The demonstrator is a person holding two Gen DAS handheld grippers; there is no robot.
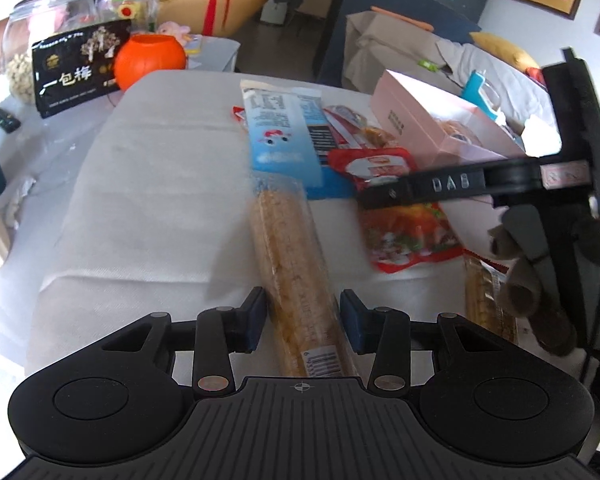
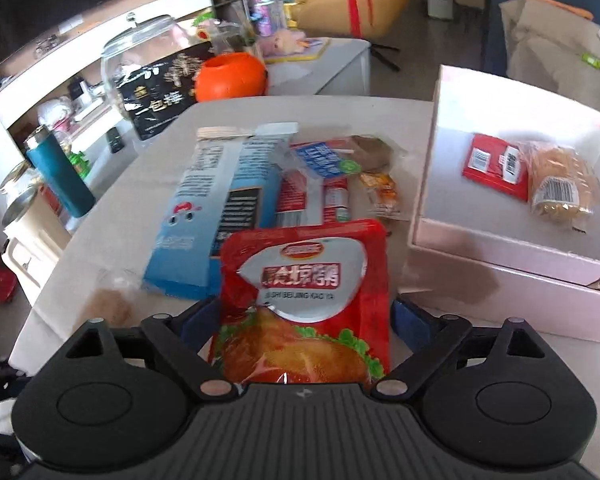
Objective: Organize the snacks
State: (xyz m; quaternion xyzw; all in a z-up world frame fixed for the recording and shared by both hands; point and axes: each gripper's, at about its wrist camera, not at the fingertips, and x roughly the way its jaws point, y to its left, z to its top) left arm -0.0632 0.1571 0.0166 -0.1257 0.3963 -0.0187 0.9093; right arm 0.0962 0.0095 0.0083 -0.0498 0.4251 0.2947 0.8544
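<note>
In the left wrist view my left gripper (image 1: 304,320) is shut on the near end of a long clear pack of biscuits (image 1: 288,248) that points away across the white table (image 1: 148,200). The right wrist view shows my right gripper (image 2: 302,316) standing wide, with a red roast-duck pouch (image 2: 304,292) between its pads. A thin gap shows at the right pad, so the gripper is open. From the left wrist view, one right gripper finger (image 1: 420,186) crosses over that same pouch (image 1: 408,236), and a gloved hand (image 1: 520,280) holds the tool.
A blue snack pack (image 2: 204,216) and several small packets (image 2: 328,176) lie mid-table. The pink box (image 2: 500,280) on the right holds a red packet (image 2: 496,168) and a bread pack (image 2: 560,188). An orange bowl (image 2: 232,76), a black bag (image 1: 76,68) and a teal bottle (image 2: 60,172) stand beyond.
</note>
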